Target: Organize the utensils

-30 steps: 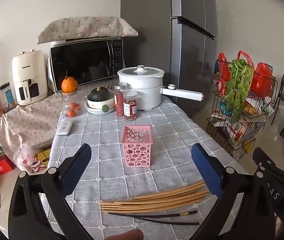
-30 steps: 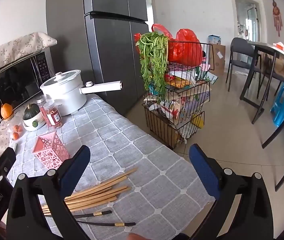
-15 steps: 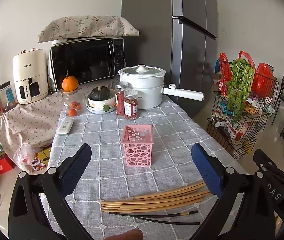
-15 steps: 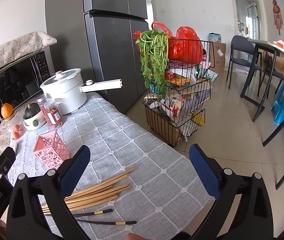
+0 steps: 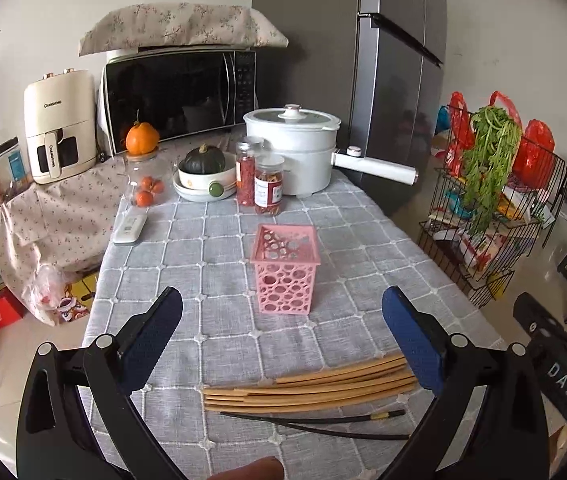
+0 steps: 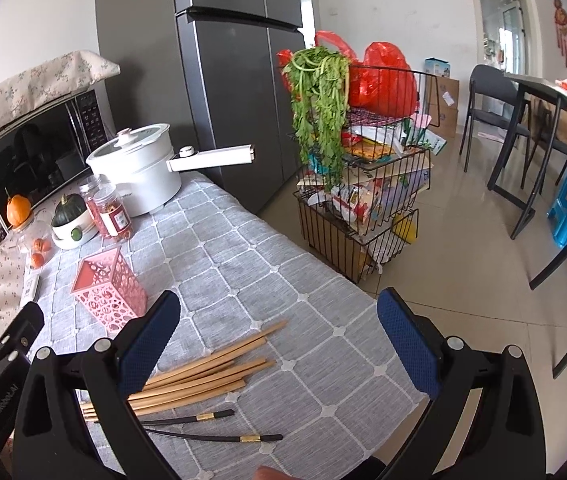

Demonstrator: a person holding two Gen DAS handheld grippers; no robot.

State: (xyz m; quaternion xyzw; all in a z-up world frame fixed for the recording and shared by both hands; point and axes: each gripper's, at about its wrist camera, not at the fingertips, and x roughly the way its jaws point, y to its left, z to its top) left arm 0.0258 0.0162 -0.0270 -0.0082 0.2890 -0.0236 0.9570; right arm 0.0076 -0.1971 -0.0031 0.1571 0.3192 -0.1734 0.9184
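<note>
A pink perforated holder [image 5: 286, 270] stands upright and empty on the grey checked tablecloth [image 5: 219, 248]; it also shows in the right wrist view [image 6: 109, 292]. Several wooden chopsticks [image 5: 311, 386] lie in a loose bundle near the front edge, with two black chopsticks [image 5: 315, 426] just in front of them. In the right wrist view the wooden chopsticks [image 6: 203, 376] and black chopsticks [image 6: 211, 426] lie below the gripper. My left gripper [image 5: 283, 332] is open and empty above the bundle. My right gripper [image 6: 279, 332] is open and empty over the table's right front corner.
A white pot [image 5: 291, 148] with a long handle, two spice jars [image 5: 261, 184], a squash in a bowl [image 5: 203, 168], a fruit jar [image 5: 145, 184] and a remote [image 5: 129, 228] stand at the back. A wire rack [image 6: 363, 208] with greens stands right of the table.
Both grippers have shifted slightly forward and the views have tilted a little. Nothing on the table has moved.
</note>
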